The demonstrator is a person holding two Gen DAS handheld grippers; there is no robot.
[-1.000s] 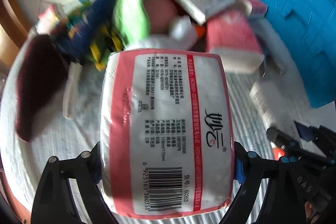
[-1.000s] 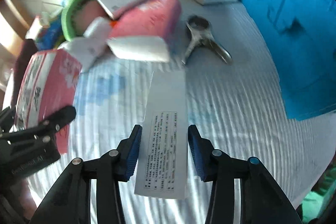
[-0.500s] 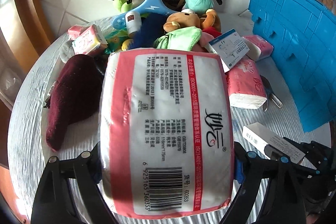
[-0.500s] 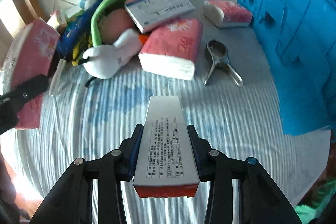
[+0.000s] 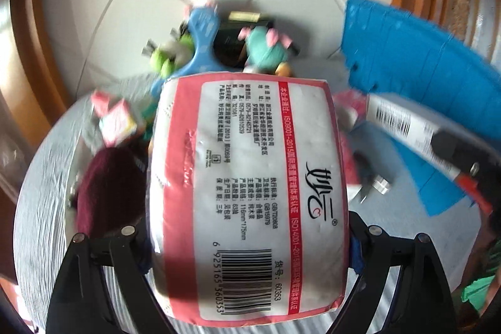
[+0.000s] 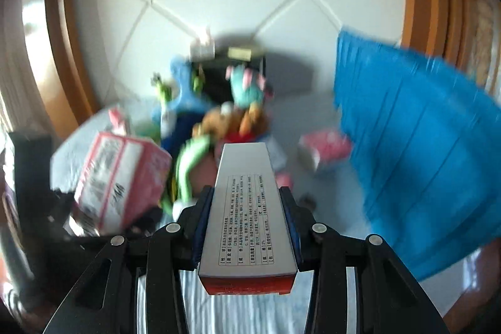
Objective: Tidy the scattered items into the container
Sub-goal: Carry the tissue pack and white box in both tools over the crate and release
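My left gripper (image 5: 249, 243) is shut on a pink and white tissue pack (image 5: 247, 196) and holds it high above the table; the pack also shows in the right wrist view (image 6: 119, 180). My right gripper (image 6: 247, 224) is shut on a long grey box with a red end (image 6: 247, 224), also lifted; the box shows in the left wrist view (image 5: 404, 124). The blue crate (image 6: 416, 152) stands at the right in both views (image 5: 422, 77). A pile of plush toys (image 6: 225, 115) lies at the table's far side.
A dark red cloth (image 5: 103, 180) lies at the left. A small pink tissue pack (image 6: 325, 146) lies next to the crate. A blue plastic toy (image 5: 200, 46) and a dark box (image 5: 238, 36) sit by the tiled wall. The views are blurred by motion.
Both grippers have risen well above the table with their loads. The table and toy pile now look smaller and farther. The grey box now points toward the crate in the left view.
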